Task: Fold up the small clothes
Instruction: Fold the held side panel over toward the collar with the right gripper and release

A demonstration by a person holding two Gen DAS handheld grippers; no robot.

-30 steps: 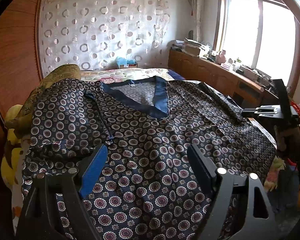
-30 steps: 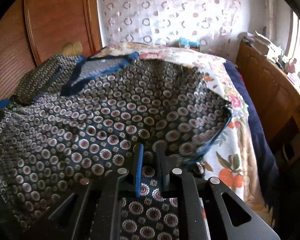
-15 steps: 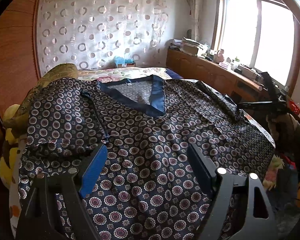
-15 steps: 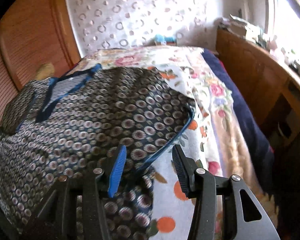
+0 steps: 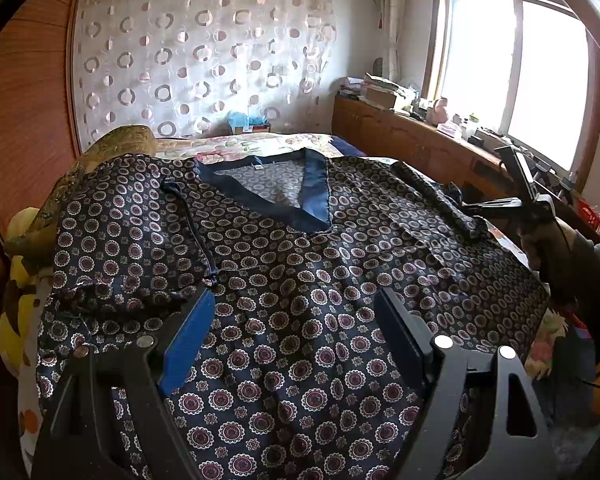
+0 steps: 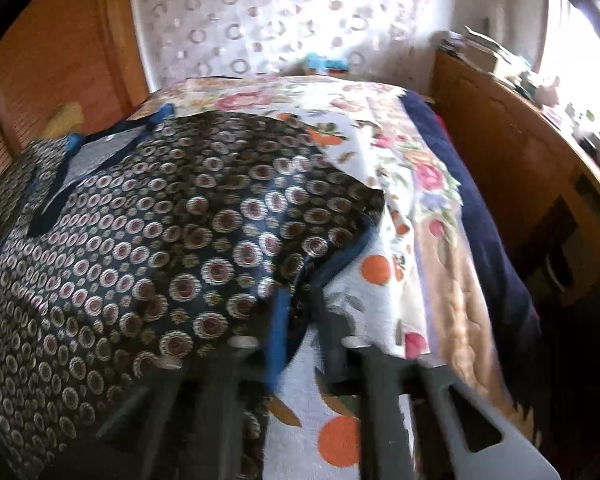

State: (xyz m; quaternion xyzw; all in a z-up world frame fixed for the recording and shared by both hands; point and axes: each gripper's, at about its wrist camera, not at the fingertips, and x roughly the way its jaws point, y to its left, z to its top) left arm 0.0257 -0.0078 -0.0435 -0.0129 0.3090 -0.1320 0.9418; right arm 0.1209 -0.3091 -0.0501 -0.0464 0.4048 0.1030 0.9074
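Note:
A dark navy patterned top with a blue V-neck (image 5: 300, 240) lies spread flat on the bed; it also shows in the right wrist view (image 6: 172, 240). My left gripper (image 5: 292, 328) is open and empty, low over the garment's lower middle. My right gripper (image 6: 300, 312) is nearly shut, its jaws pinching the blue-trimmed edge of the folded sleeve (image 6: 332, 256) at the garment's right side. The right wrist view is blurred. In the left wrist view the right gripper (image 5: 480, 208) shows at the far right edge of the garment.
The floral bedsheet (image 6: 412, 168) lies under the garment. A wooden headboard (image 5: 24, 120) is at the left, a yellow-green pillow (image 5: 112, 144) at the back left. A wooden counter (image 5: 412, 140) with clutter runs along the right under the window.
My right gripper let go of the cloth, opened, moved right toward the sleeve edge, and has closed down on it. My left gripper stays open in place.

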